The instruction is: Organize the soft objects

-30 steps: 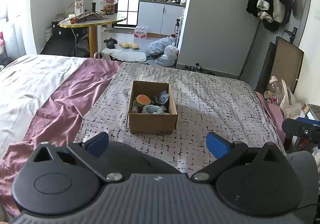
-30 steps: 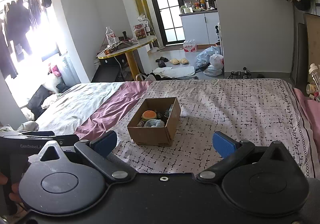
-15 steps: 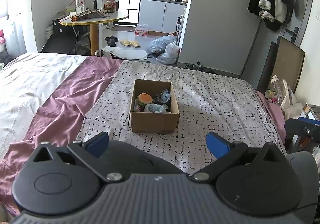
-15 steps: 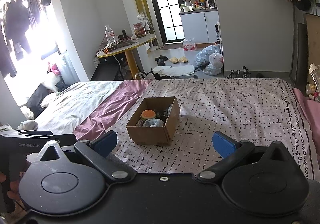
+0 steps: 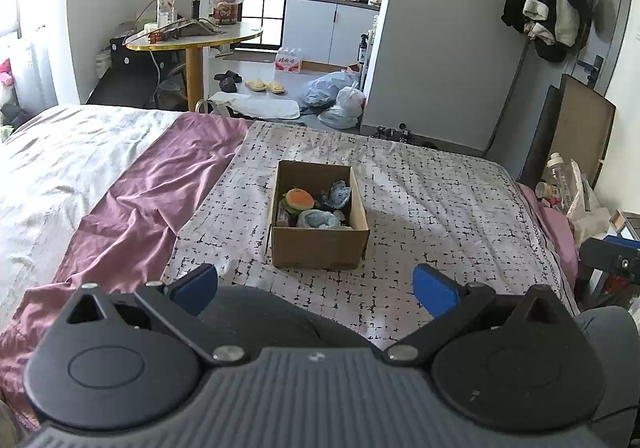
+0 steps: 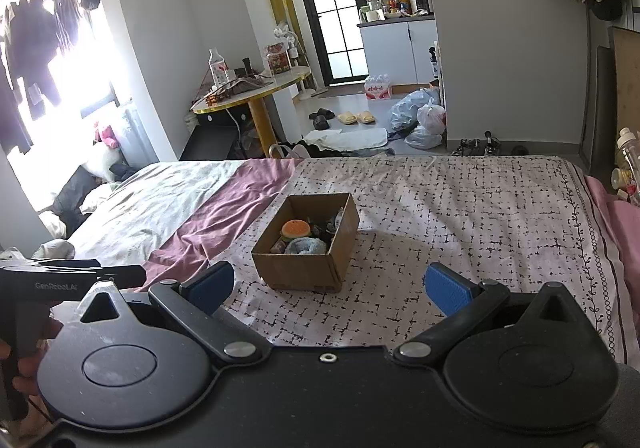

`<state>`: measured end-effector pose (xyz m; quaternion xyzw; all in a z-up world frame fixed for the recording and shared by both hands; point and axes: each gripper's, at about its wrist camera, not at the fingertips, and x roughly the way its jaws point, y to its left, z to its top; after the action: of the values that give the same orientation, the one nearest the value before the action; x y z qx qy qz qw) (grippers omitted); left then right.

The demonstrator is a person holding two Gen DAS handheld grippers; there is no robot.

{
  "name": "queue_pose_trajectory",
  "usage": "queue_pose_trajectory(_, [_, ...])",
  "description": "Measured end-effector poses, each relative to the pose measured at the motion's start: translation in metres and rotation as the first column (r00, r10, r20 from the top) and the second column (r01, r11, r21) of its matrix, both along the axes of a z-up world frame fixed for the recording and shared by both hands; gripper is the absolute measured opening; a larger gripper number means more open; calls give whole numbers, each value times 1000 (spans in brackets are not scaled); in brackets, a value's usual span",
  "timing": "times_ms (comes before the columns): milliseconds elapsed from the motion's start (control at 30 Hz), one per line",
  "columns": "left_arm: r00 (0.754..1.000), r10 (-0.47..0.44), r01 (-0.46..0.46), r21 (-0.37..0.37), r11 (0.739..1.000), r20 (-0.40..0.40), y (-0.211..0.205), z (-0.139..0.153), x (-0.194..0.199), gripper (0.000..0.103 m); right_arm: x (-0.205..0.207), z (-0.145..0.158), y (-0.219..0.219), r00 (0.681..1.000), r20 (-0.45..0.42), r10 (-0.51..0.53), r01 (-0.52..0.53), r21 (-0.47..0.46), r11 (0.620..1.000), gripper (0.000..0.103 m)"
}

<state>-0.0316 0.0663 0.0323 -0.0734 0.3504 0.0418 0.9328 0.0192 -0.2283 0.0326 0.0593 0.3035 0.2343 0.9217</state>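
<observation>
Both grippers, left gripper (image 5: 315,288) and right gripper (image 6: 329,286), hover spread wide and empty at the near edge of the bed (image 5: 440,188). Soft toys (image 5: 314,206) sit gathered inside the cardboard box (image 5: 320,248) mid-bed; none lies loose on the patterned sheet. That fits sorting finished, or toys waiting to come out.

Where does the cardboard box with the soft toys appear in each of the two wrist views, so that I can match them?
Left wrist view: the cardboard box sits near the centre, on the patterned sheet, ahead of the open fingers.
Right wrist view: the cardboard box sits slightly left of centre, turned at an angle.
Shared landmark: the round table with a yellow leg beyond the bed.
</observation>
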Motion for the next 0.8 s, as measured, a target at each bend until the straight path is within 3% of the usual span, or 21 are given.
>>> queue_pose_trajectory(800, [1000,-1,1,-5,1000,-2,7,0,-1,103,-1,-4,2,1000,-6,-4,4,-9,1000,103])
